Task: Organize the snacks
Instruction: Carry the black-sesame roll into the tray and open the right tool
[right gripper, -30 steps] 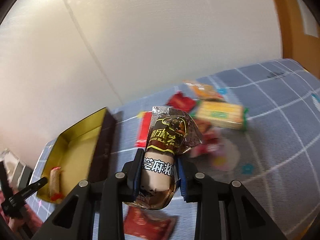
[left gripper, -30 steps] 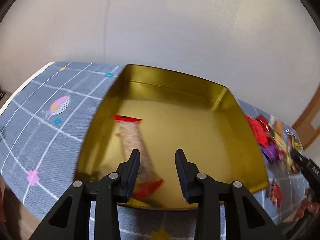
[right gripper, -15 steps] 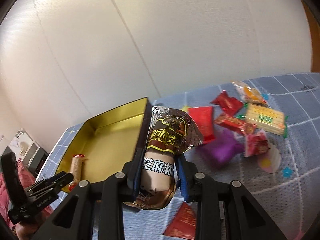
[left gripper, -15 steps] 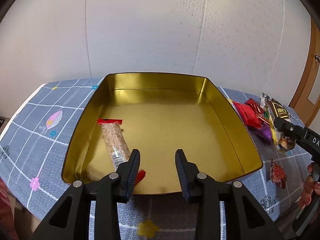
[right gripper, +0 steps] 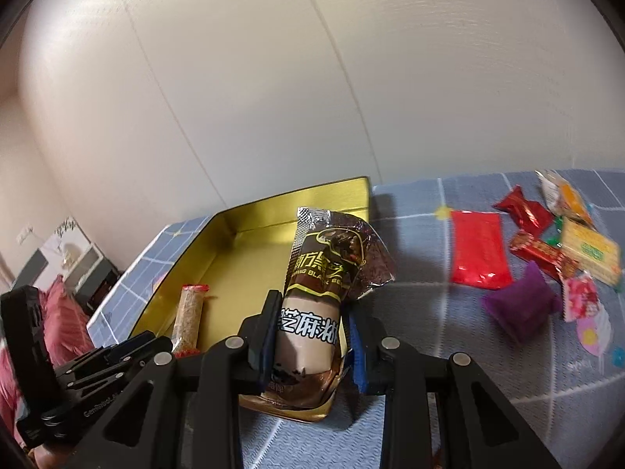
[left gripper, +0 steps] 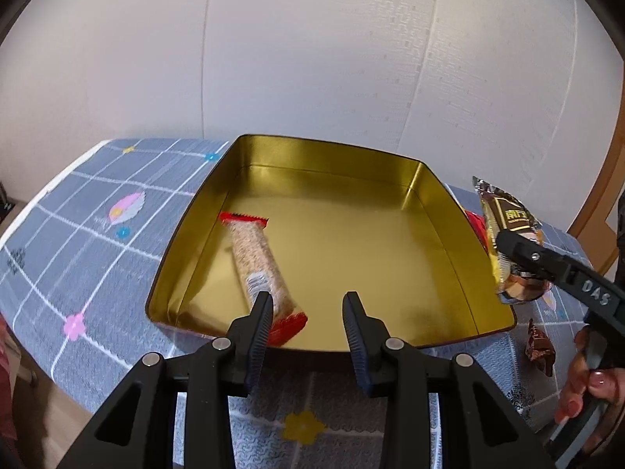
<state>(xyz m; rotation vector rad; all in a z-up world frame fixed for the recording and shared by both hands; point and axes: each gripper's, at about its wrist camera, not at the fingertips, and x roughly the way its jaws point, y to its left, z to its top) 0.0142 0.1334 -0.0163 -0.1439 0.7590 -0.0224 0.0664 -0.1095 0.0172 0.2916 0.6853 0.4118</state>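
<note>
A gold tin [left gripper: 332, 242] stands open on the bench [left gripper: 90, 265], which is covered by a grey-blue checked cloth. One grain bar [left gripper: 258, 265] with red ends lies inside the tin, along its left side as seen from the left wrist camera.

The left gripper [left gripper: 308, 324] is held over the tin's near rim. Its fingers [left gripper: 259, 332] are nearly closed, with a narrow gap left between them, and nothing is held.

The right gripper [right gripper: 312, 336] is clamped on a brown sesame packet [right gripper: 320, 293], which is pinched across its lower half and stands upright between the fingers [right gripper: 269, 332]. In the left wrist view the packet [left gripper: 508, 234] is seen just beside the tin's right wall, above it and clear of the bench. A hand [left gripper: 586, 387] on the right gripper's handle shows at the edge of that view.

The remaining snacks lie on the cloth to the right of the tin: a flat red pouch [right gripper: 478, 250], a purple sweet [right gripper: 523, 308], a yellow cracker pack [right gripper: 590, 252], a red sweet [right gripper: 523, 209] and an orange packet [right gripper: 566, 195]. A small brown sweet [left gripper: 541, 348] lies near the tin's front right corner.
</note>
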